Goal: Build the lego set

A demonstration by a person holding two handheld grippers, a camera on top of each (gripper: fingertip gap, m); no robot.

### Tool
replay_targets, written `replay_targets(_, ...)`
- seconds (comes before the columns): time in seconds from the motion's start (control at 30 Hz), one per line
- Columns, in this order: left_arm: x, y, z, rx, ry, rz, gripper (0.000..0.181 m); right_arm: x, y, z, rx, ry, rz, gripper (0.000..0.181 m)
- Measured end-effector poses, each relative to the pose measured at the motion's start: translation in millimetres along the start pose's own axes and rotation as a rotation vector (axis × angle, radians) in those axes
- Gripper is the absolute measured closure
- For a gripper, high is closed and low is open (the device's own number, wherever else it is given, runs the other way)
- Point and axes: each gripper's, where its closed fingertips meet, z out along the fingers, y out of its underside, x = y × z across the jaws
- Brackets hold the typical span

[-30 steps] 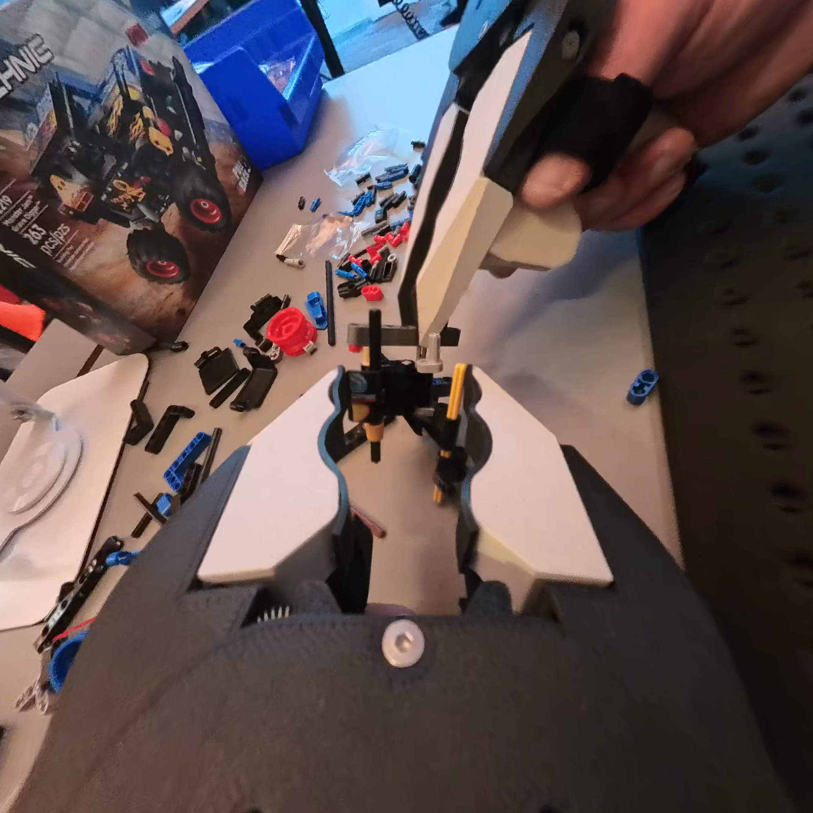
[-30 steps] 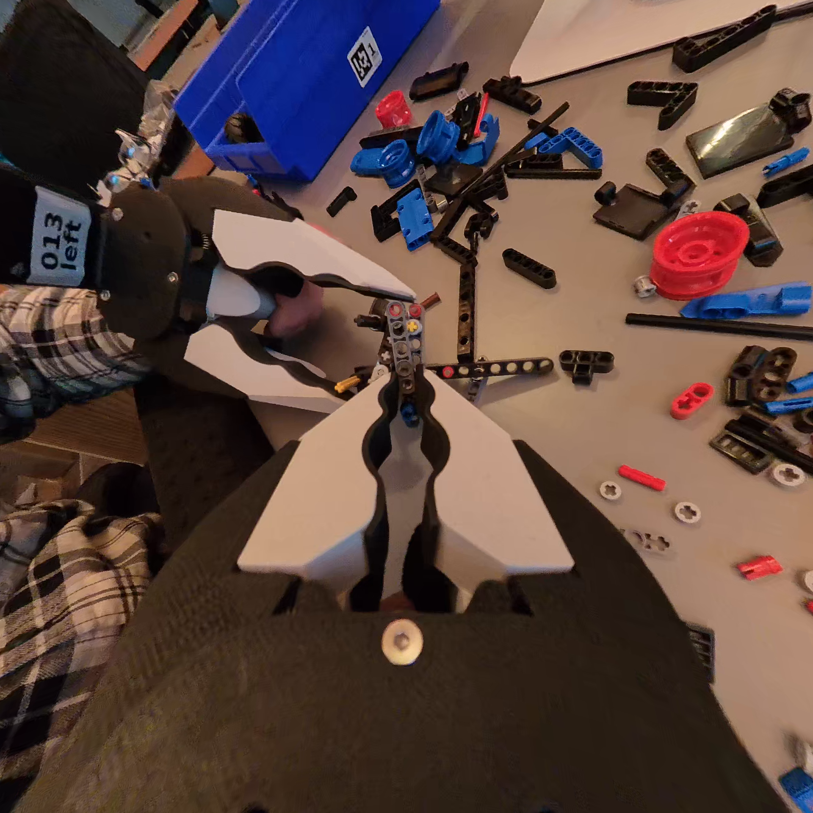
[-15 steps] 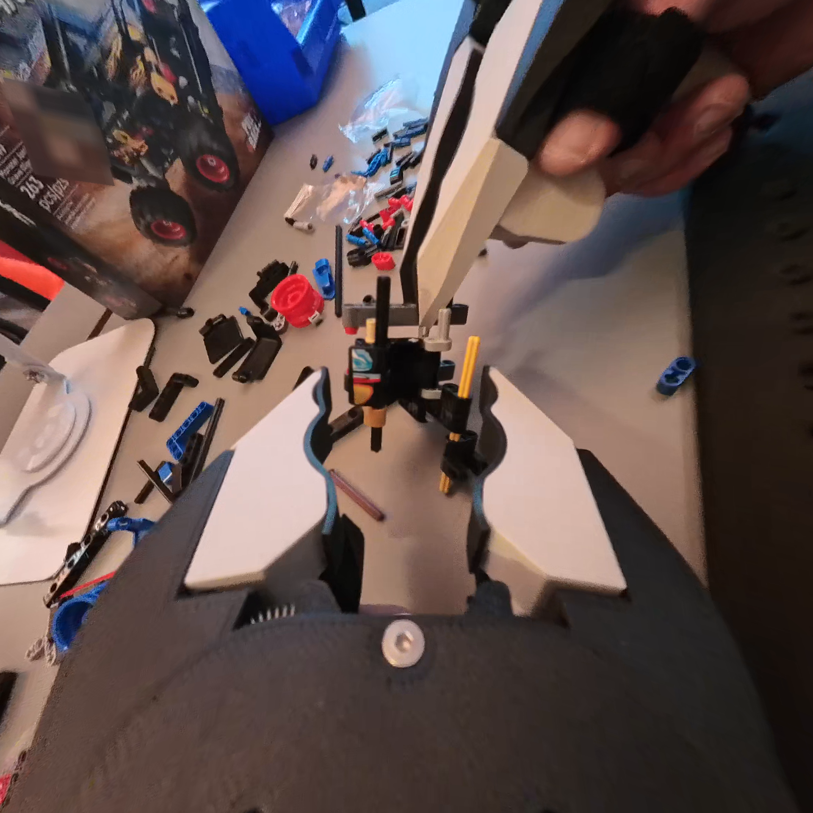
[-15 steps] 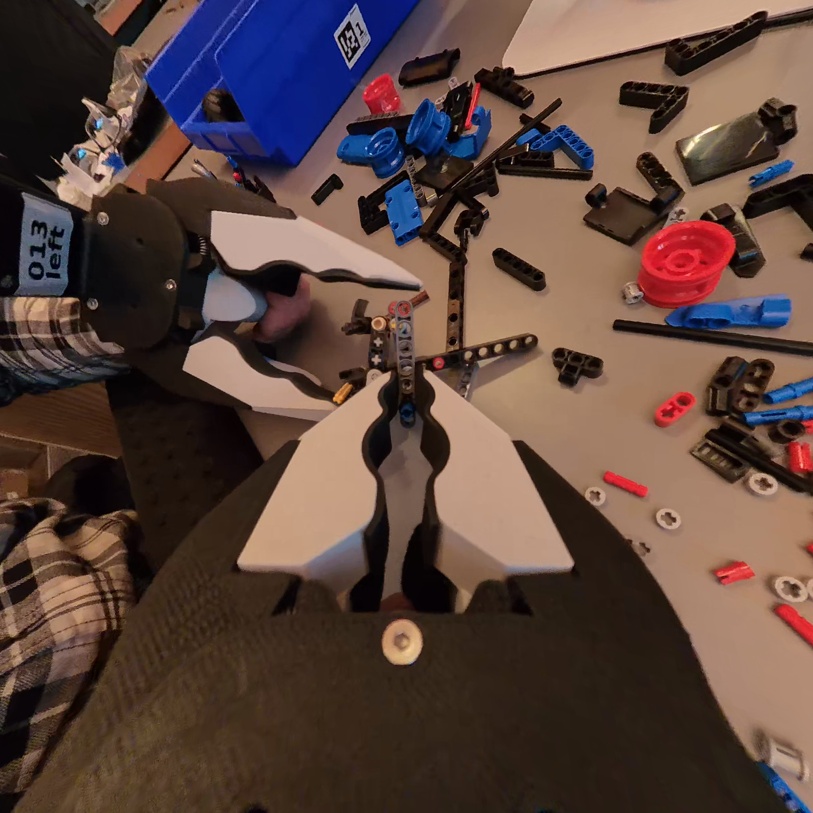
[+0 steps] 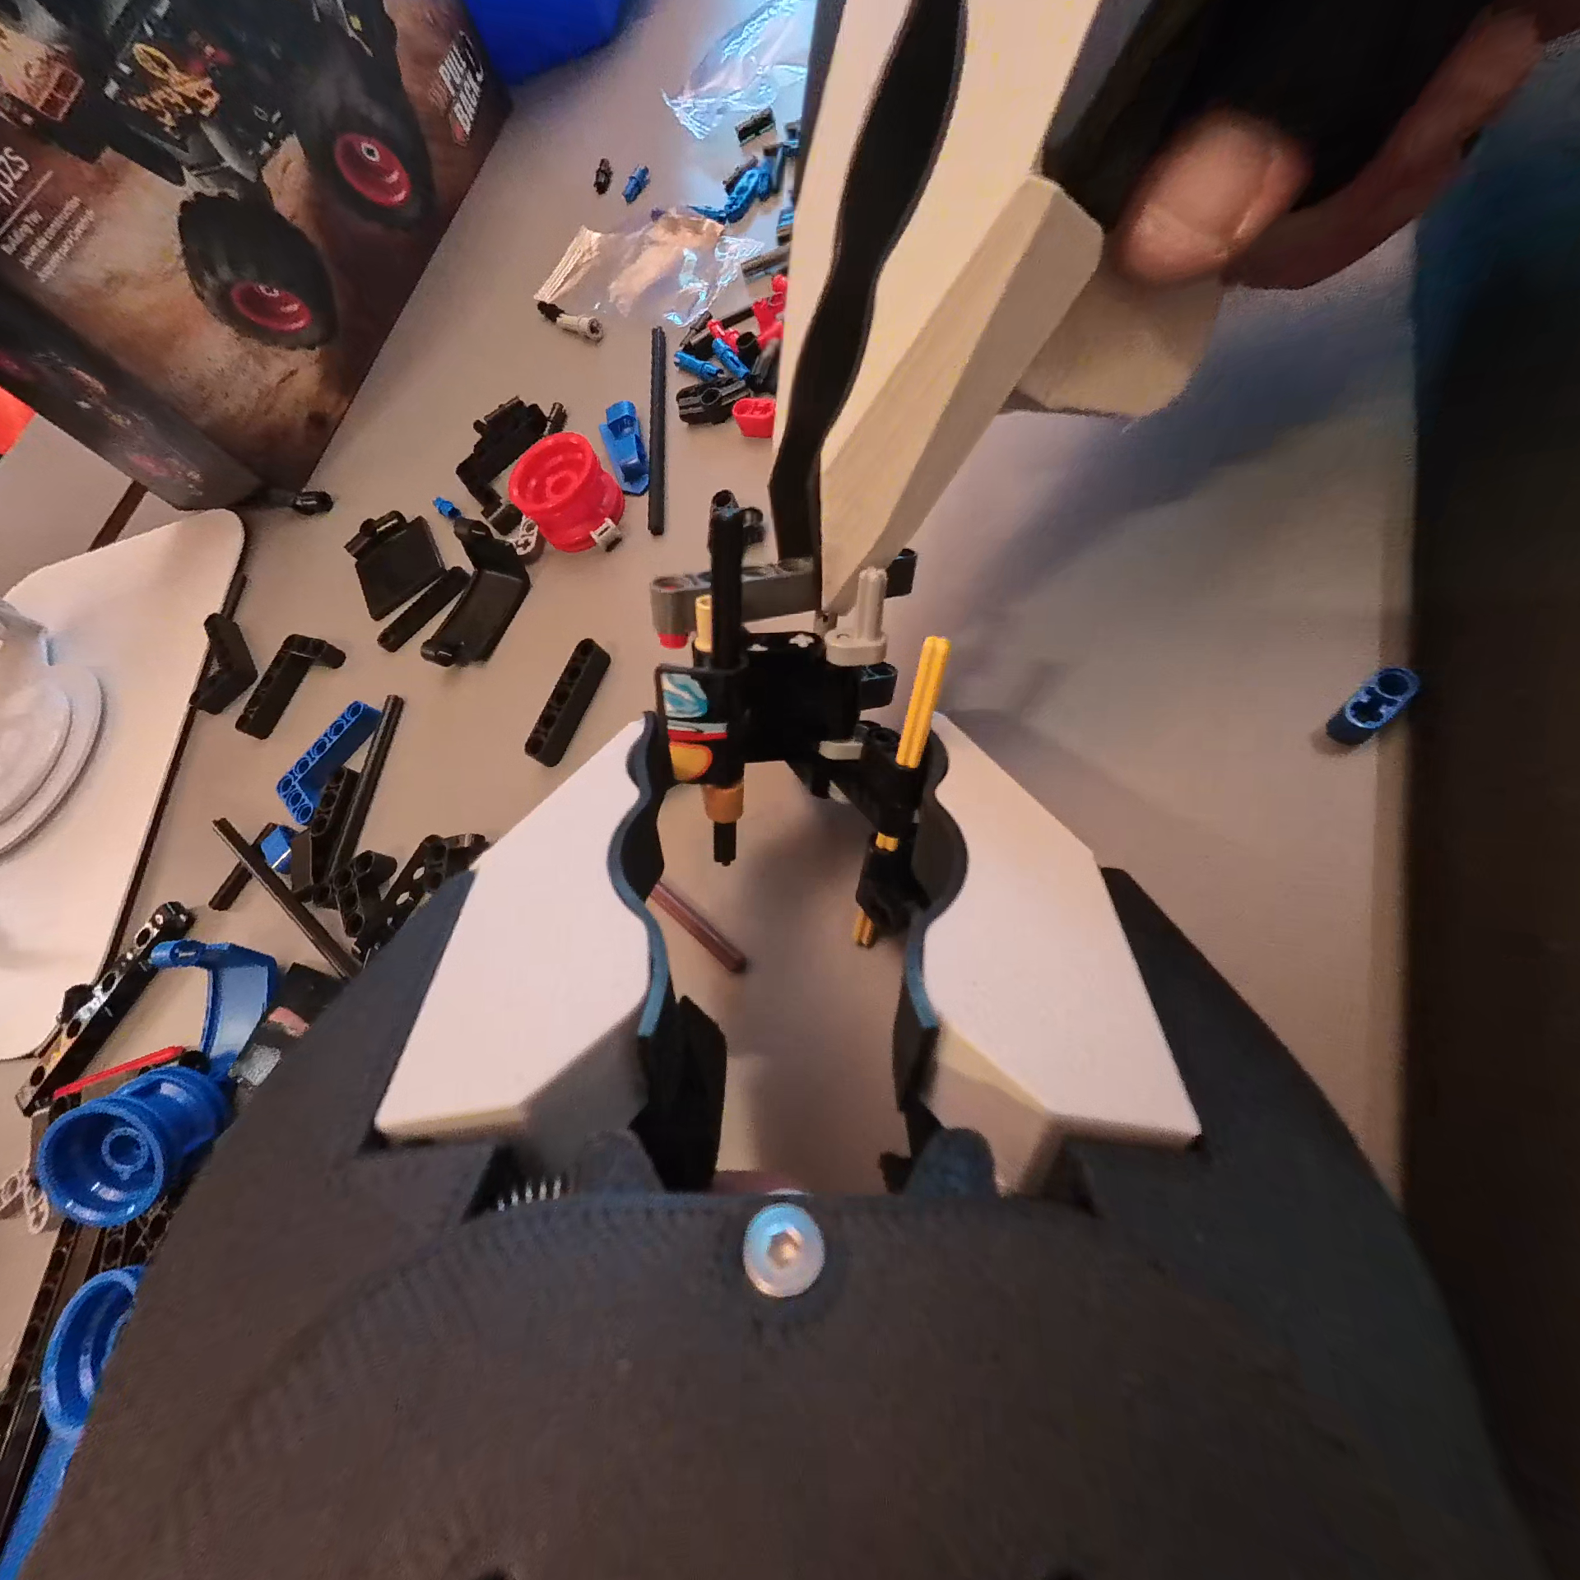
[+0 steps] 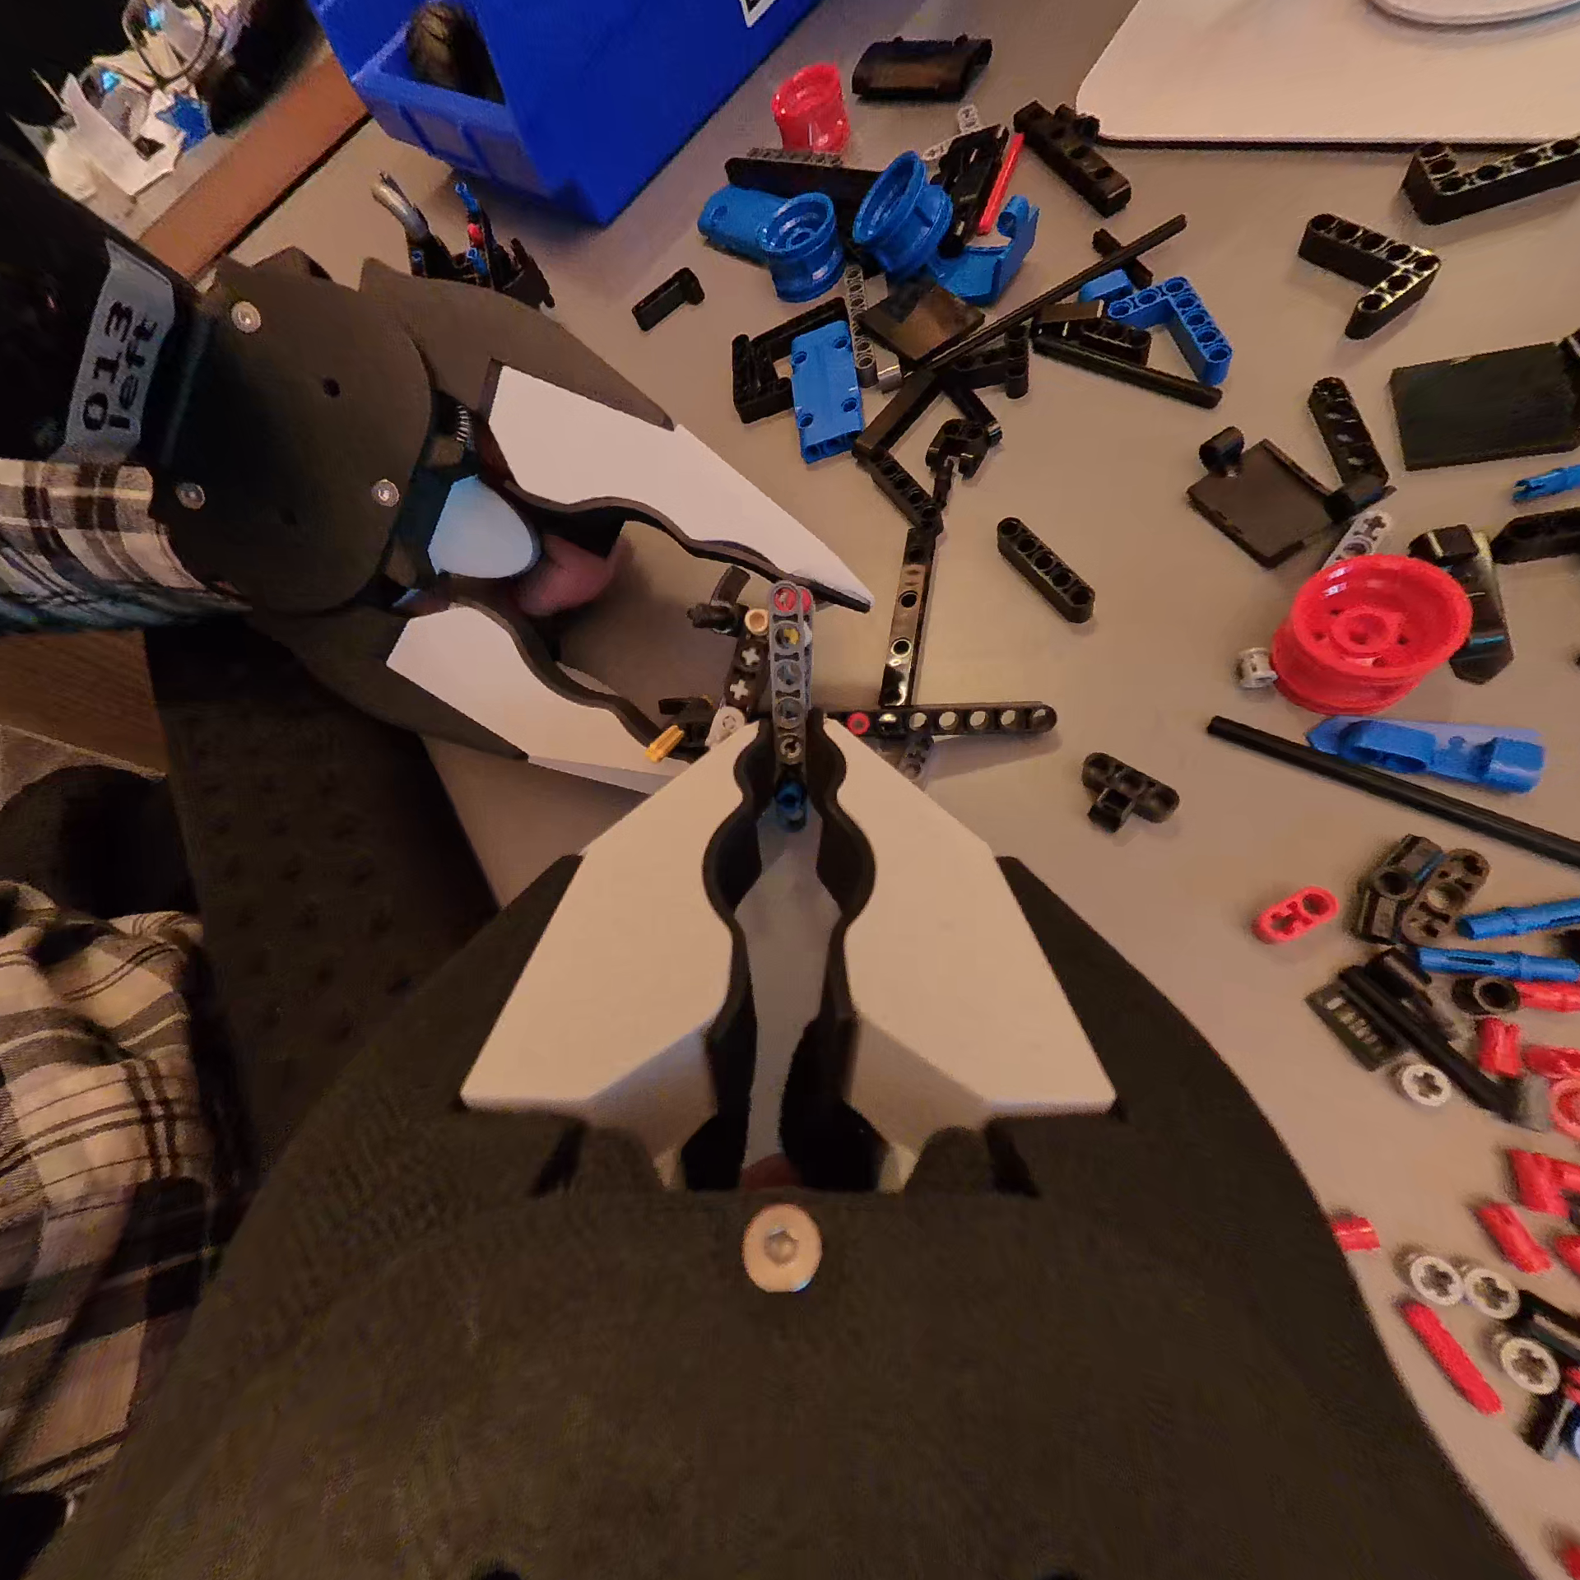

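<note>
While loose parts crowd the grey table (image 6: 1111,684), incl. a set box (image 5: 214,239), red wheel hub (image 6: 1368,628) & blue hubs (image 6: 902,214), right tool (image 6: 791,744) stays clamped on the grey beam (image 6: 788,658) atop the assembly (image 5: 769,710). Left tool (image 5: 787,752), fingers apart, has moved back in around the assembly vs 0.5 s ago.

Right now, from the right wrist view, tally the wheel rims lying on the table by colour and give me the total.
Red wheel rims: 2
Blue wheel rims: 2
Total: 4
</note>
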Motion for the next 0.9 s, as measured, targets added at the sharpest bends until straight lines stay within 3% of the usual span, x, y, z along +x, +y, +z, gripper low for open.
replay_targets(0.17, -1, 0, 1, 0.000, -0.022, 0.020, 0.126, 1, 2, 3, 0.020, -0.005, 0.101, 0.177)
replay_targets(0.3, -1, 0, 1, -0.004, -0.016, 0.010, 0.126, 1, 2, 5, -0.017, 0.055, -0.047, 0.177)
replay_targets(0.6, -1, 0, 1, 0.003, -0.023, 0.028, 0.129, -2, 3, 2, 0.046, 0.046, -0.113, 0.176)
replay_targets(0.7, -1, -1, 1, 0.005, -0.025, 0.037, 0.129, -4, 6, -5, 0.058, 0.050, -0.133, 0.168)
replay_targets(0.9, -1, -1, 1, 0.006, -0.027, 0.040, 0.129, -2, 8, -5, 0.033, 0.074, -0.185, 0.176)
